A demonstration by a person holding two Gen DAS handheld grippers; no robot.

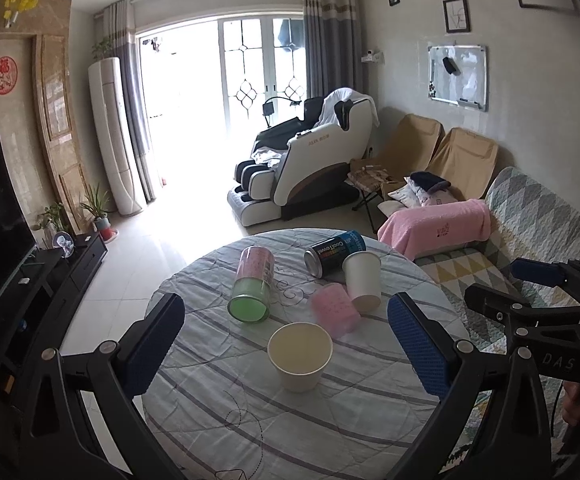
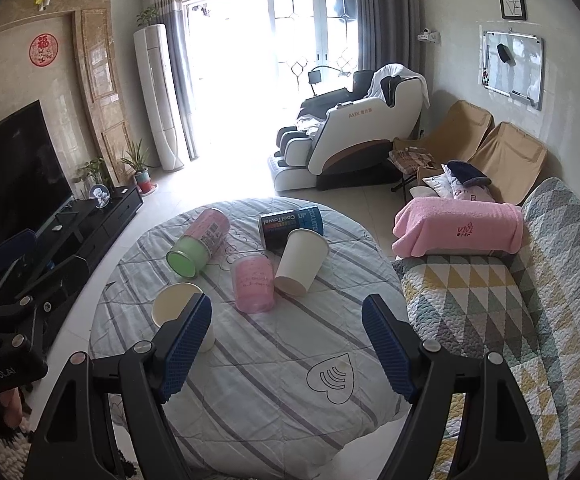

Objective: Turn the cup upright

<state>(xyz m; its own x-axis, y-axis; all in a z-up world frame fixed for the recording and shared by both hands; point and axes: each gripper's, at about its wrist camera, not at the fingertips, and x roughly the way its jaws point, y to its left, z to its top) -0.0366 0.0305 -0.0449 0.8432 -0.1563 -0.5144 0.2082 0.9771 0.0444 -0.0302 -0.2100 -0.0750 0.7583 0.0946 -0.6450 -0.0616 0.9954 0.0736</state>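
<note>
A: Five containers are sitting on the round worktop (image 2: 290,360), all bunched toward its far half. One white cup (image 1: 300,356) is standing mouth up near the middle. A second white cup (image 2: 301,262) is lying tipped, mouth pointing away toward the far edge, its base toward us.

B: What is crowding it?

A: A pink cup (image 2: 253,284) is lying just beside its base, and a dark can (image 2: 290,228) is lying right behind its mouth, apparently touching. A pink tub with a green lid (image 2: 197,248) is lying to the left, apart from the others.

B: And the grippers?

A: The left gripper (image 1: 285,340) is hovering over the near side with its fingers spread wide, holding nothing; the upright cup is showing between them. The right gripper (image 2: 287,344) is also gaping wide and empty, over bare striped cloth.

B: Room to move?

A: The near half of the worktop is lying open. The sofa (image 2: 490,320) is pressing against the right edge. Bare floor (image 2: 161,200) is running along the left side and beyond the far edge.
</note>
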